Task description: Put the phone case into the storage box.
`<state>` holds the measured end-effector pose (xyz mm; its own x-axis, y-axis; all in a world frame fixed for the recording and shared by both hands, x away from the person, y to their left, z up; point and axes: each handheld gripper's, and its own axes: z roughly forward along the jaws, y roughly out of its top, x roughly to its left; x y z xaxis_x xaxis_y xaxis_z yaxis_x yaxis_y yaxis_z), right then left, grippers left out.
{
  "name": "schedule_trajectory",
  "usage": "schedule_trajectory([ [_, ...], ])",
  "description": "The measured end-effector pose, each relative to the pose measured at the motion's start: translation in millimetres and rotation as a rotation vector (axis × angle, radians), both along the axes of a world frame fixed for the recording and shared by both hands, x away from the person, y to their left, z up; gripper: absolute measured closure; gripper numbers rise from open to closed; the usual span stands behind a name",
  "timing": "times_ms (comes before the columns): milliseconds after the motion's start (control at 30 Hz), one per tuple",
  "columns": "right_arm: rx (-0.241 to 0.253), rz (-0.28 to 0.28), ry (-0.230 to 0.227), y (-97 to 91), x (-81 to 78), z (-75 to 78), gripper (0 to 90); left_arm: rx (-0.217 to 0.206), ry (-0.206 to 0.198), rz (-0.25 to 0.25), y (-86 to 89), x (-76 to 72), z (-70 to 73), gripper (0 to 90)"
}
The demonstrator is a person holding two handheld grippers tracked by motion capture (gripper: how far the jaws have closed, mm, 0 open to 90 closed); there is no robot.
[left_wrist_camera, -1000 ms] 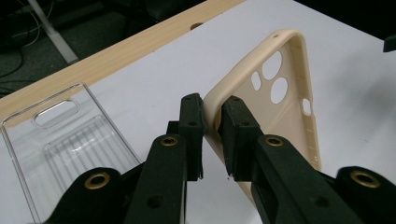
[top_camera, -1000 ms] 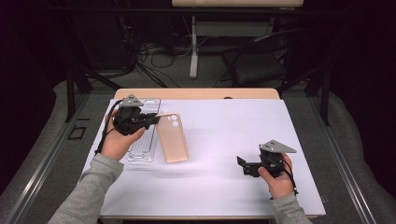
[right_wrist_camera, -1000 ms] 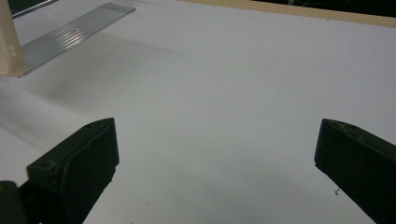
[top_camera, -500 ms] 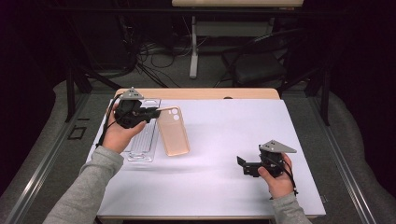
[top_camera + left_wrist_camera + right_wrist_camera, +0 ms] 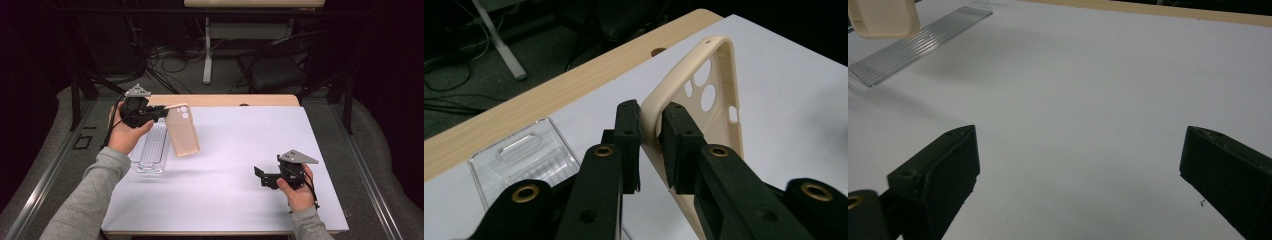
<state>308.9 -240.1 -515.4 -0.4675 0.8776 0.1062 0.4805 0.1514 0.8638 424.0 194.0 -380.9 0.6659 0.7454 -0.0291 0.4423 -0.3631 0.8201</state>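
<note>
Two grippers: I hold one in each hand; the left gripper does the work at the upper left of the high view, and the right gripper waits at the lower right.
Left gripper state: my jaws are narrow and clamped on the rim of the beige phone case; in the left gripper view one pad sits inside the wall and one outside, at the end near the camera cut-outs.
Case position: upper left of the high view, just right of the clear plastic tray; the gripped end looks raised and the far end hangs low toward the white table mat. I cannot tell whether that low end touches the mat.
Step in hand: by my judgement, lifting the case away from the tray.
How to do it well: I keep the clamp firm, because the wall is thin and soft and could slip or fold; I raise it slowly and level so the hanging end does not drag or swing into the tray.
Left hand pose: wrist above the tray, gripper pointing right across the frame, grey plate on top.
Right gripper state: jaws wide apart, nothing between them, over bare mat.
Right hand pose: resting low on the mat, gripper pointing left toward the centre of the frame.
</note>
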Motion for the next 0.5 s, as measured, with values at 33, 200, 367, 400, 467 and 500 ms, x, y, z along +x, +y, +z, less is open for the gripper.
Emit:
schedule_trajectory([
  [33,0.002,-0.001,-0.002,0.0,0.2,-0.2,2.5,-0.002,-0.006,0.0,0.9,1.5,0.7,78.8],
  [200,-0.003,0.0,-0.002,-0.3,0.3,-0.8,2.6,0.008,-0.031,-0.009,4.4,7.9,3.7,78.9],
  [367,-0.002,-0.002,-0.003,-0.4,0.6,-2.1,2.7,0.022,-0.075,-0.004,9.7,13.7,5.6,78.9],
  [400,-0.003,-0.002,-0.002,-0.5,0.7,-2.2,2.8,0.029,-0.084,-0.006,10.8,14.8,6.1,78.9],
  [467,-0.004,-0.001,-0.005,-0.4,0.8,-2.4,2.8,0.046,-0.106,-0.008,11.9,16.4,6.8,78.9],
  [500,-0.004,-0.001,-0.004,-0.4,0.8,-2.5,2.8,0.054,-0.112,-0.009,12.2,17.4,7.2,78.9],
])
